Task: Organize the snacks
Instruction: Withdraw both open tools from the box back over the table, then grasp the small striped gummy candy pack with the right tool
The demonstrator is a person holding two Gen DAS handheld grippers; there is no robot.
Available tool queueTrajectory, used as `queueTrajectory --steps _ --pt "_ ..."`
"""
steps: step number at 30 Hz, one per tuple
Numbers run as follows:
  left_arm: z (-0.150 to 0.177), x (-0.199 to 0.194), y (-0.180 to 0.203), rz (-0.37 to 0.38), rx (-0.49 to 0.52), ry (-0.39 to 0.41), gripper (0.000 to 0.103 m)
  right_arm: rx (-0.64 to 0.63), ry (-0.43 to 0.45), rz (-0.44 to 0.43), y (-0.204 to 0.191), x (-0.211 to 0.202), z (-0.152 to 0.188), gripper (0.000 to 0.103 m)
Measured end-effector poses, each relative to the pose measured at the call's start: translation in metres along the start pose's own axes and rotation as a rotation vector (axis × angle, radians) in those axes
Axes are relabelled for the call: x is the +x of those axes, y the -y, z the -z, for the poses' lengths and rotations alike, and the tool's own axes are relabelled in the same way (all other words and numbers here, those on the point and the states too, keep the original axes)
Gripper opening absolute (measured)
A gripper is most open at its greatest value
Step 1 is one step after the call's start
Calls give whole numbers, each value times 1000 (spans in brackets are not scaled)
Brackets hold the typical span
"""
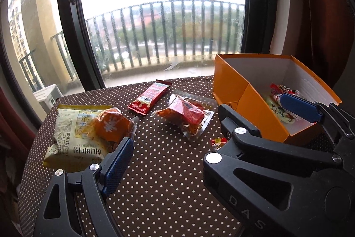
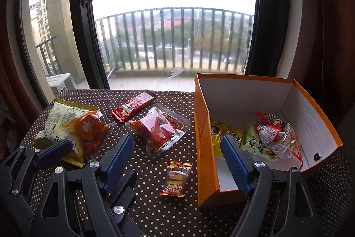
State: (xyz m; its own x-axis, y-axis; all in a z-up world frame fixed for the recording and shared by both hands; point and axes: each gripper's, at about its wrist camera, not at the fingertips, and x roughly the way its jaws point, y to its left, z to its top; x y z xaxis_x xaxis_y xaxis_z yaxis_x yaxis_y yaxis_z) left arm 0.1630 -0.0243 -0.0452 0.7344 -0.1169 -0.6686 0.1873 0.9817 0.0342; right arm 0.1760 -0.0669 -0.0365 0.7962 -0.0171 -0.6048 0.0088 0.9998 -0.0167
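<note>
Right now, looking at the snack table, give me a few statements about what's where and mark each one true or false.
1. The orange box already holds snack packets. True.
2. The red snack bar lies inside the box. False: it lies on the dotted tablecloth, left of the box.
3. The right gripper is clamped on the small candy packet. False: its jaws stand open and empty.
4. The left gripper holds nothing. True.
5. The yellow bag is farthest from the box. True.

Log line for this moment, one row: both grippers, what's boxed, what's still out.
left gripper: open, empty | right gripper: open, empty | orange box: some snacks inside | polka-dot table: yellow bag, red bar, clear red pack, small candy
</note>
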Motion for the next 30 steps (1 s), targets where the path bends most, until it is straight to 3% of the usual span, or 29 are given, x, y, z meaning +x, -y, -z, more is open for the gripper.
queueTrajectory --steps 7,15,26,30 --pt "17 12 -13 2 -6 -10 86 -2 0 90 -16 8 16 79" --pt "37 37 -26 -19 -9 -71 86 -4 -62 134 -28 30 38 62" --pt "60 72 -26 -38 -20 -149 86 17 -131 185 -25 63 62 60" --pt "67 81 -26 -53 -15 -186 86 15 -176 182 -24 77 70 54"
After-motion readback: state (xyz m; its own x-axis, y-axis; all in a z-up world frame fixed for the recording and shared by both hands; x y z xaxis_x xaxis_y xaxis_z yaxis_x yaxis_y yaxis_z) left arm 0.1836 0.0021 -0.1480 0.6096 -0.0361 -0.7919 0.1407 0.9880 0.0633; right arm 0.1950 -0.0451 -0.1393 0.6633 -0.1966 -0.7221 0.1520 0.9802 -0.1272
